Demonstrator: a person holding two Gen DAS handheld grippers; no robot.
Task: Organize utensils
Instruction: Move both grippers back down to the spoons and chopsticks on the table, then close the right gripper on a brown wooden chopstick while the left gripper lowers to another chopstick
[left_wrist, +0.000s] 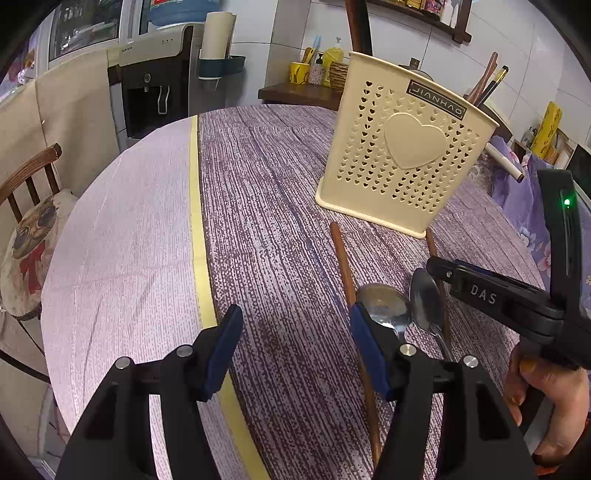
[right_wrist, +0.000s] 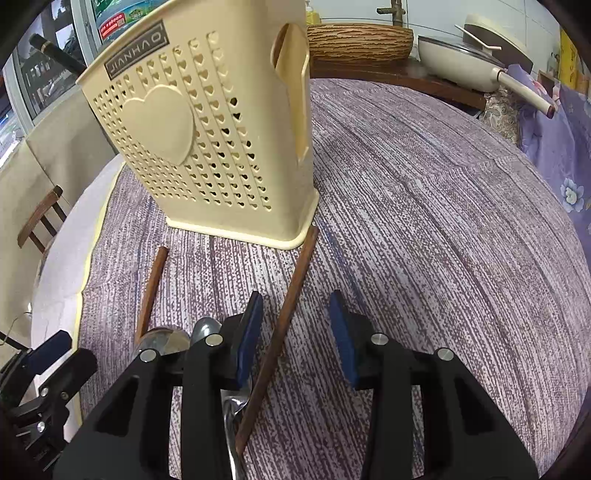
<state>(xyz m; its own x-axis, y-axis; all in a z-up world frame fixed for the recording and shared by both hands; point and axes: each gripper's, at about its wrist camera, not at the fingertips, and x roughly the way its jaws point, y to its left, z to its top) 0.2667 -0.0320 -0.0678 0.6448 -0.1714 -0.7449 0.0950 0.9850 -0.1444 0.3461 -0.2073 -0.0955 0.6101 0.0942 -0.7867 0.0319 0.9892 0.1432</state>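
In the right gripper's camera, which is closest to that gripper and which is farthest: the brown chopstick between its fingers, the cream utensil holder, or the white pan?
1. The chopstick, lying on the cloth between the open fingers of the right gripper.
2. The utensil holder, standing straight ahead, a little left.
3. The pan, far back on the right, on the wooden shelf.

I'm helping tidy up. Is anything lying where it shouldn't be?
Yes. Two brown wooden chopsticks and two shiny metal spoons lie loose on the purple tablecloth, in front of the cream plastic utensil holder.
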